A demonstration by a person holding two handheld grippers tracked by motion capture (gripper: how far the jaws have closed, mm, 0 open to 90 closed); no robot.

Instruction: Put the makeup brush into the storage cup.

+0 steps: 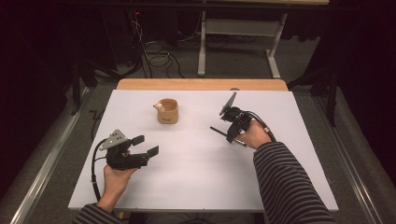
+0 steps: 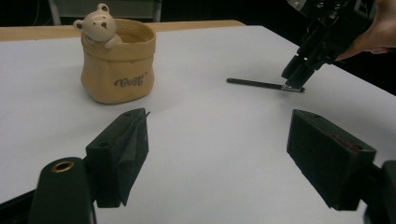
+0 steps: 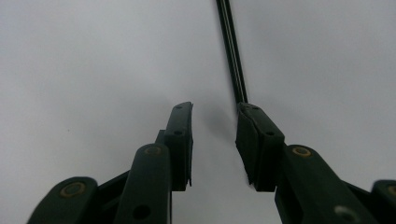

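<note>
Since the thin black pen (image 3: 232, 51) is lying on the white table (image 1: 196, 163) against the right gripper's (image 3: 215, 135) narrowly parted jaws, centring before closing seems wise; the left gripper (image 2: 217, 154) is waiting wide.

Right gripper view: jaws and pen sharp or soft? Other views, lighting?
Right gripper view: jaws slightly soft, pen blurs toward the top. Left gripper view: near jaws soft, bear pot sharper. High view: white table evenly lit, surroundings dark.
</note>
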